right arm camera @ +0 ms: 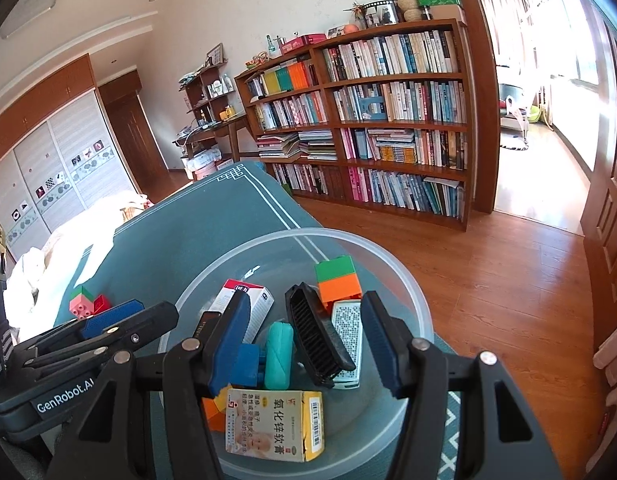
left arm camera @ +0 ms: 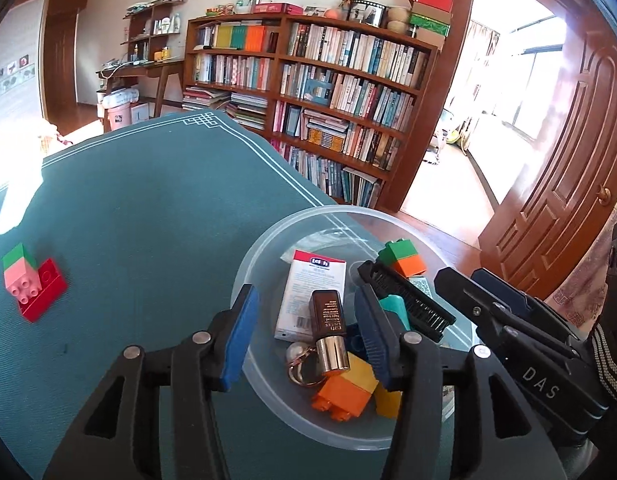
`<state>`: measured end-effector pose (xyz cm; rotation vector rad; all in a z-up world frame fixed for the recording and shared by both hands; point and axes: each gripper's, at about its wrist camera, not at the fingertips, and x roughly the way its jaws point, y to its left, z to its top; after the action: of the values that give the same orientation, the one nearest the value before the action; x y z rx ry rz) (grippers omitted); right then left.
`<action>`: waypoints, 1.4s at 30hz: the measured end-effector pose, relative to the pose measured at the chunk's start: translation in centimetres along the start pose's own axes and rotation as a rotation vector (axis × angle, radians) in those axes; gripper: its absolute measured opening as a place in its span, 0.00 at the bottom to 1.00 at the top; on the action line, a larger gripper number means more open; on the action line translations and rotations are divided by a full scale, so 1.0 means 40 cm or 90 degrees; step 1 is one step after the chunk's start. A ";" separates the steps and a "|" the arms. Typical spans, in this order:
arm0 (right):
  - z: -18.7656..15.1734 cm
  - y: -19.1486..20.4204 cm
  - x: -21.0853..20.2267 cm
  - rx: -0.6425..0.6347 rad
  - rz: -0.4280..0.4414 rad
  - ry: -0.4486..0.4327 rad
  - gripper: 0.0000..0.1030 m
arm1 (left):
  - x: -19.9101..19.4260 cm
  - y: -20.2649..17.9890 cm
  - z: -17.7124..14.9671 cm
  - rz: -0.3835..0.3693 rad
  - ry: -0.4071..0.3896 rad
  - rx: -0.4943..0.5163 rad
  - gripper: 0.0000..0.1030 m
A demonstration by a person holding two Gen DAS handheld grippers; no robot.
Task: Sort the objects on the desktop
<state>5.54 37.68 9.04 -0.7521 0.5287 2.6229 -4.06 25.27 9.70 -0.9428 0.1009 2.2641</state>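
Note:
A clear plastic bowl [left arm camera: 264, 240] [right arm camera: 388, 256] sits at the table's right edge. It holds a brown cosmetic bottle [left arm camera: 328, 332], a white box [left arm camera: 312, 288], a black comb [left arm camera: 408, 300] [right arm camera: 318, 340], green-orange bricks [left arm camera: 404, 258] [right arm camera: 338, 282], an orange-yellow brick [left arm camera: 348, 390], a teal case [right arm camera: 278, 354] and a yellow ointment box [right arm camera: 274, 426]. My left gripper [left arm camera: 304, 344] is open and empty over the bowl's near rim. My right gripper [right arm camera: 304, 352] is open and empty above the bowl. A pink, green and red brick stack [left arm camera: 30, 286] [right arm camera: 86, 304] lies on the teal mat at left.
The teal table mat [left arm camera: 148, 208] ends just beyond the bowl; wooden floor [right arm camera: 508, 300] lies below. A bookcase [left arm camera: 328, 92] stands behind and an open door [left arm camera: 568, 140] to the right. A white cloth [right arm camera: 68, 248] lies at the table's left.

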 end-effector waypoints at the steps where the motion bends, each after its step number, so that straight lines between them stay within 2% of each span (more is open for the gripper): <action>1: -0.002 0.006 0.003 -0.003 0.006 0.002 0.61 | -0.007 0.014 -0.001 0.011 -0.006 -0.004 0.52; 7: -0.012 0.065 0.010 -0.029 0.043 0.010 0.61 | -0.055 0.134 -0.002 0.103 -0.042 -0.050 0.52; 14: -0.040 0.146 0.022 -0.066 0.089 0.033 0.61 | -0.084 0.307 0.001 0.196 -0.049 -0.146 0.52; 18: -0.056 0.192 0.027 -0.087 0.114 0.045 0.61 | -0.091 0.385 -0.003 0.230 -0.050 -0.186 0.52; 28: -0.092 0.306 0.061 -0.139 0.162 0.083 0.61 | -0.064 0.500 0.007 0.251 -0.034 -0.238 0.52; 42: -0.111 0.392 0.120 -0.163 0.190 0.126 0.61 | -0.034 0.522 0.007 0.242 -0.025 -0.236 0.52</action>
<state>-3.18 23.25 6.78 -1.0968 0.3855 2.9478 -16.35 8.53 7.12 -1.1448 -0.1784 2.7112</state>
